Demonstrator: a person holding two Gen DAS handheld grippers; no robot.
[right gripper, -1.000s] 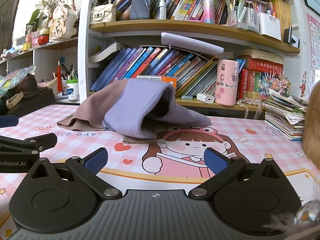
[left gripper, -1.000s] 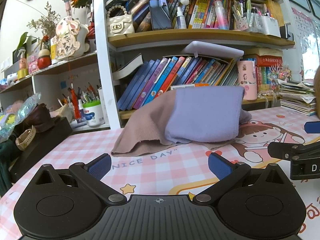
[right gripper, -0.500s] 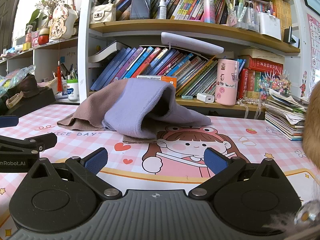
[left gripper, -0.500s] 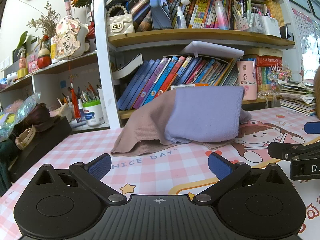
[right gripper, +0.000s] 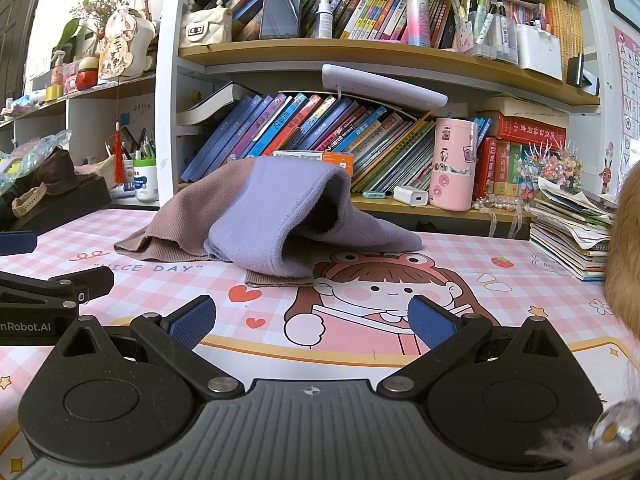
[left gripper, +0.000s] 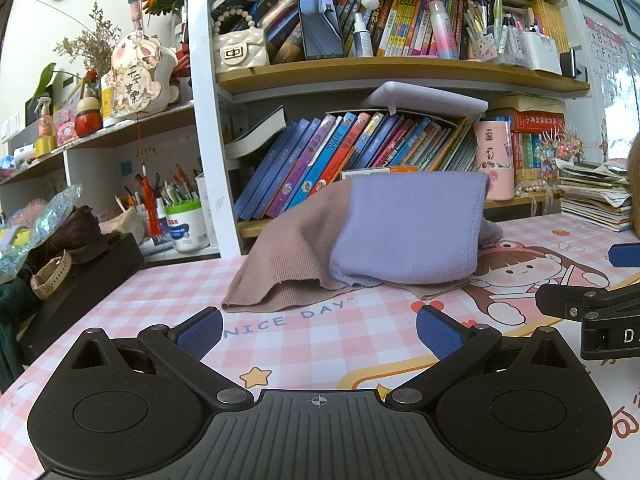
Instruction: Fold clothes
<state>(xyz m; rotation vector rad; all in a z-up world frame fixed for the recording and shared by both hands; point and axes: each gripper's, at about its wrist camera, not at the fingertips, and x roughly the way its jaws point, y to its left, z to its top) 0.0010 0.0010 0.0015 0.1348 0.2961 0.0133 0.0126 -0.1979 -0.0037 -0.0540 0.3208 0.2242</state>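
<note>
A lilac cloth (left gripper: 408,228) lies bunched over a tan-brown knit garment (left gripper: 288,268) on the pink checked table mat (left gripper: 304,344), close to the bookshelf. In the right wrist view the lilac cloth (right gripper: 276,216) forms a hollow hump above the brown garment (right gripper: 188,216). My left gripper (left gripper: 318,330) is open, low over the mat, a short way in front of the pile. My right gripper (right gripper: 312,322) is open too, empty, facing the pile from the right. Each gripper shows at the edge of the other's view.
A bookshelf (left gripper: 360,152) full of books stands right behind the clothes. A pink cup (right gripper: 452,164) and a white charger (right gripper: 412,196) sit on its low shelf. A paper stack (right gripper: 572,232) lies at the right, a black box (left gripper: 76,280) with clutter at the left.
</note>
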